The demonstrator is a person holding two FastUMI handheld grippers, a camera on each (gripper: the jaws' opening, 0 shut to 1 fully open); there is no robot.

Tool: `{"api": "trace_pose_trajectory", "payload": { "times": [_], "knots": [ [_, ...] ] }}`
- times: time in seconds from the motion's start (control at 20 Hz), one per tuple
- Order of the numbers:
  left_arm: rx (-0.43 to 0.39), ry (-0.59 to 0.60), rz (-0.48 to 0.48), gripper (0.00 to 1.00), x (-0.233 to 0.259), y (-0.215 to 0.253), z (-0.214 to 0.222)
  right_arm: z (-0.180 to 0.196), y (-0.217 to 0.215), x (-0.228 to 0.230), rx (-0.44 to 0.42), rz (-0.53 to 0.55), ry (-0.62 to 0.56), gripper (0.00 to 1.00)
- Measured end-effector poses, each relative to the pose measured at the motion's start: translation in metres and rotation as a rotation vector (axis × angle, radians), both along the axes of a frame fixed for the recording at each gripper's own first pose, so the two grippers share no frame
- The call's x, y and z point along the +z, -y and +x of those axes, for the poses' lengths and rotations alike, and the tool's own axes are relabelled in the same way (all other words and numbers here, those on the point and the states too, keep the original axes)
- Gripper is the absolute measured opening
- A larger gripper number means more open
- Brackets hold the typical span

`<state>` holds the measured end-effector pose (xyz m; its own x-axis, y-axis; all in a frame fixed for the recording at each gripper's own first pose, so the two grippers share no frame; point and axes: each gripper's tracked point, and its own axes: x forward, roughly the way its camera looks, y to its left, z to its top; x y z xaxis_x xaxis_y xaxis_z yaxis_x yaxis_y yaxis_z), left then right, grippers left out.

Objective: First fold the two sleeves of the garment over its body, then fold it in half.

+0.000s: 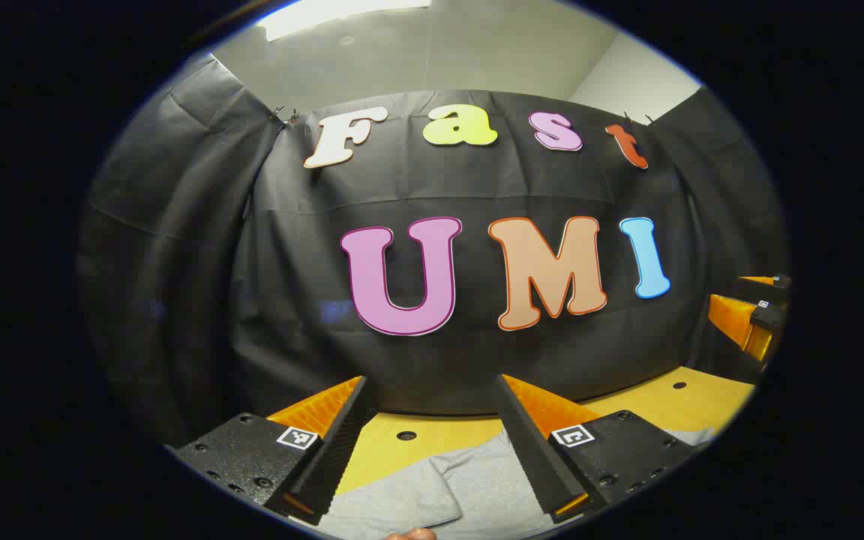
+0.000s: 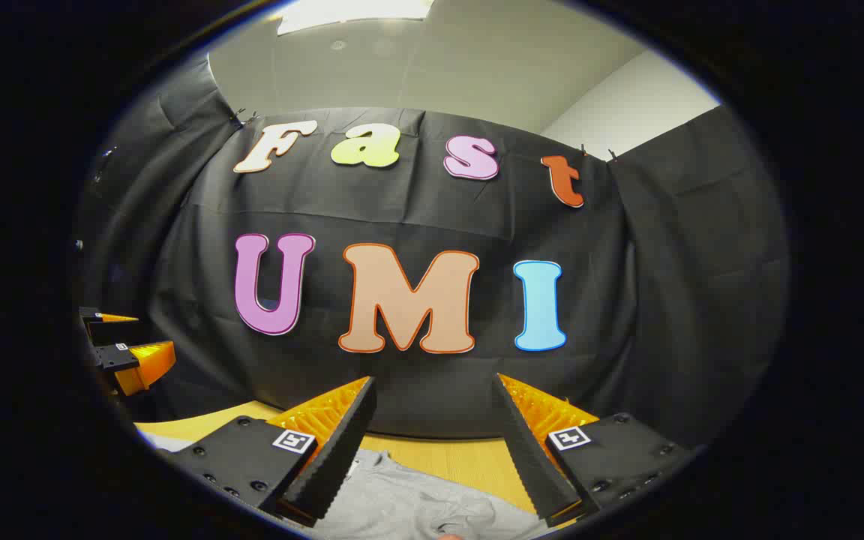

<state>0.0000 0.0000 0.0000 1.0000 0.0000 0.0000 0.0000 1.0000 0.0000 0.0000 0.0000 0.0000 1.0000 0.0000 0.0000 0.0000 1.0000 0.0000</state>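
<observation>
I hold both tongs, left and right, spread and empty above the soft grey fabric garment on the yellow worktop, folding seemingly unfinished.

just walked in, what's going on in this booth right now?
A person holds a gripper in each hand above a grey garment lying on a yellow table. The left gripper and the right gripper are both open, held above the cloth, gripping nothing. In the right gripper view the fabric looks rumpled near the collar. How far the folding has gone cannot be told from here.
</observation>
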Motion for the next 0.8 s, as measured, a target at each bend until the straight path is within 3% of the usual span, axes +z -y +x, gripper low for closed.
{"api": "trace_pose_trajectory", "payload": {
  "times": [0.05,0.55,0.8],
  "knots": [
    [0.001,-0.001,0.001,0.94,-0.0002,-0.0001,0.0004,0.0006,0.0005,-0.0004,0.001,0.000,-0.001,0.97],
    [-0.022,0.004,0.010,0.99,0.0028,0.0061,0.0026,0.0027,0.0032,-0.0065,-0.003,0.000,-0.018,0.97],
    [-0.022,0.006,0.009,0.96,0.0020,0.0051,0.0018,0.0033,0.0011,-0.0099,0.002,0.002,-0.025,0.97]
  ]
}}
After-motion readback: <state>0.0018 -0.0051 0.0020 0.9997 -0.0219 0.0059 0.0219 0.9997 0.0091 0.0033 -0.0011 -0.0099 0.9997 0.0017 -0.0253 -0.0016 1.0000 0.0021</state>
